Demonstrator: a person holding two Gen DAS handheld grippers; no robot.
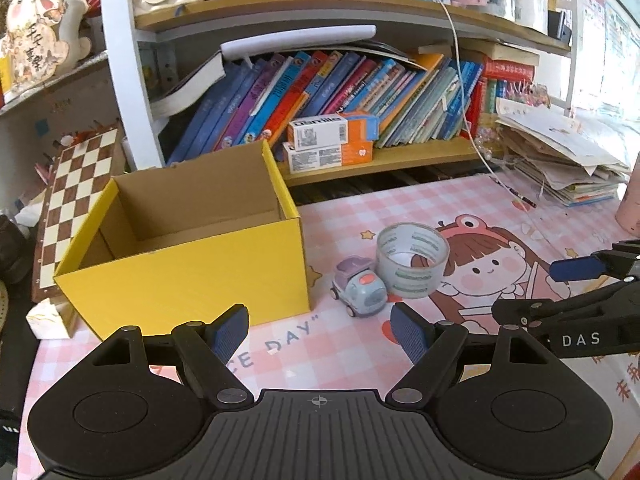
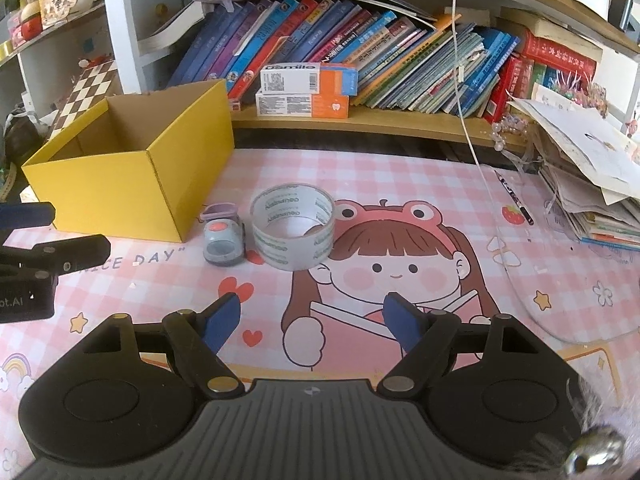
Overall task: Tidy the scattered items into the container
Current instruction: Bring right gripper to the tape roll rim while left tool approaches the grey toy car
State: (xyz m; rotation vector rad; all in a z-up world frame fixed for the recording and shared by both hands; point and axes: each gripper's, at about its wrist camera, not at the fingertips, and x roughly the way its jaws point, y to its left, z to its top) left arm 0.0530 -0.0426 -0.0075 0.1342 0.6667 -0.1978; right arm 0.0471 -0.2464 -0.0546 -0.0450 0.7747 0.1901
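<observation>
An open yellow cardboard box (image 1: 188,276) (image 2: 120,184) stands on the pink cartoon mat, and I see nothing inside it. A small grey-blue toy car (image 1: 360,290) (image 2: 222,238) sits just right of the box. A roll of clear tape (image 1: 412,260) (image 2: 294,226) lies beside the car on its right. My left gripper (image 1: 320,334) is open and empty, just in front of the box and car. My right gripper (image 2: 312,320) is open and empty, a little in front of the tape. It also shows at the right edge of the left wrist view (image 1: 576,268).
A low wooden shelf (image 2: 380,120) with leaning books and two white-orange cartons (image 2: 308,88) runs behind the mat. A paper pile (image 2: 592,184) lies at the right, a chessboard (image 1: 76,200) left of the box. A white cable (image 2: 468,120) hangs down; a pen (image 2: 516,198) lies nearby.
</observation>
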